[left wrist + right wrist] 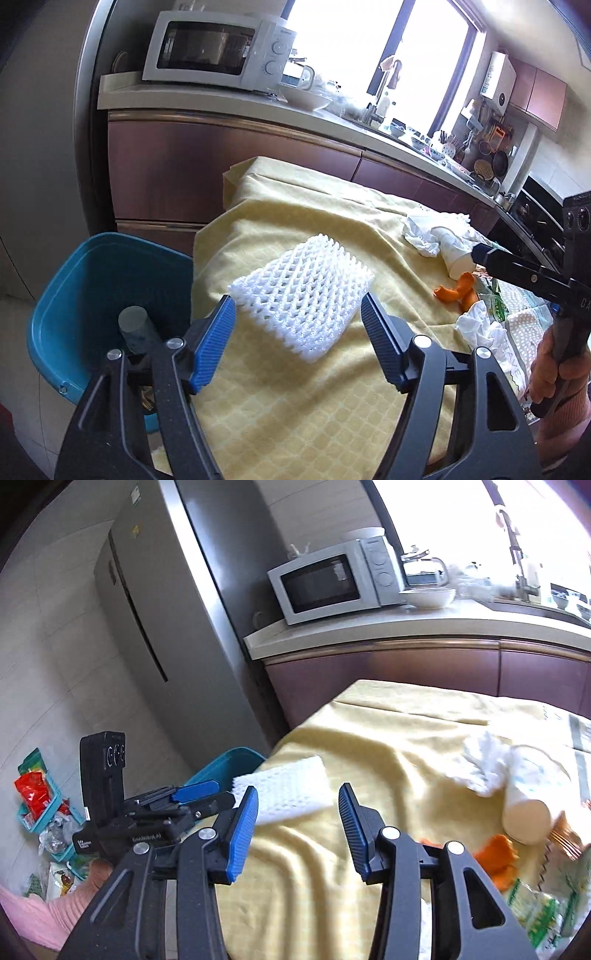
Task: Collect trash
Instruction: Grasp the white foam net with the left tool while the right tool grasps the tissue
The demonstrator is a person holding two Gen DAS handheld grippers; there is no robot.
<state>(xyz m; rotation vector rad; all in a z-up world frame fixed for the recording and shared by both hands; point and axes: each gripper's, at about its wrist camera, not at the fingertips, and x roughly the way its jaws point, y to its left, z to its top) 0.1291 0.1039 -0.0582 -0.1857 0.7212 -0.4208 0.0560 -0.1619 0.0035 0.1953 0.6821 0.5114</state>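
Note:
A white foam fruit net (303,295) lies on the yellow cloth (295,413), just ahead of my open left gripper (298,299), whose blue pads touch nothing. A blue bin (92,273) stands at the table's left edge with a grey cylinder (135,326) inside. My right gripper (299,790) is open and empty above the cloth, the foam net (288,775) beyond its tips. Further right lie a tipped paper cup (528,797), crumpled tissue (480,764), orange peel (495,856) and a green wrapper (535,912). In the left wrist view the right gripper (480,254) reaches beside the cup (456,254).
A kitchen counter (406,627) with a microwave (332,579) and bowls runs behind the table. A grey fridge (166,609) stands at the left. Baskets of packets (37,797) sit on the floor. A hand (554,365) holds the right gripper's handle.

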